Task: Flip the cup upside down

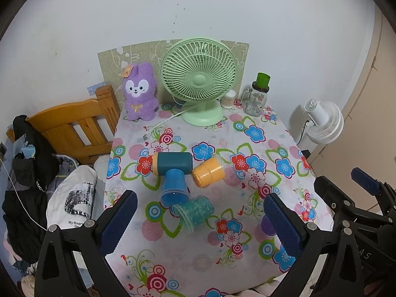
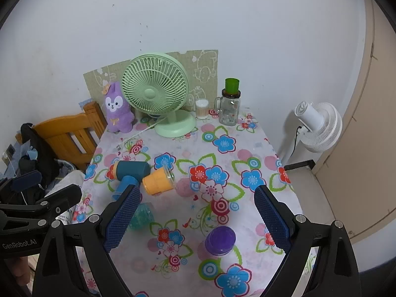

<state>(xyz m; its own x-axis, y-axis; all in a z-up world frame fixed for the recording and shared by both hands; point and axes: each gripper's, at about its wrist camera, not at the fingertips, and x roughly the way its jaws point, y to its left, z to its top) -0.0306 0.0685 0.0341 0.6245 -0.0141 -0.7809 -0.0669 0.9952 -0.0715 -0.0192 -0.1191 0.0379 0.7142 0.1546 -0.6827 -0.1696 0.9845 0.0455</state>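
- So the purple cup (image 2: 220, 240) looks like it's already sitting base up on the flowery tablecloth (image 2: 247, 148), near the front edge. From the right wrist view I'm seeing a flat closed top and no open mouth, so I'd call that one flipped.
- The other three aren't there. Orange cup (image 1: 208, 172), blue cup (image 1: 174, 188) and teal cup (image 1: 195, 211) are all lying on their sides in a bunch mid-table, the blue one touching a dark teal hair-dryer-looking thing (image 1: 173, 162).
- Right gripper (image 2: 198, 220) is spread wide open with nothing in it, hovering over the front of the table, purple cup sitting between and just below the fingers.
- Left gripper (image 1: 200, 220) is also wide open and empty, pointed at the bunch, with the teal cup closest between its fingers.
- My read: one cup done at best, three left if they all count. Teal seems the easy next grab.
- Stuff at the back, green fan (image 1: 198, 79), purple plush (image 1: 139, 91), glass jar (image 1: 256, 99), is well apart from the action.
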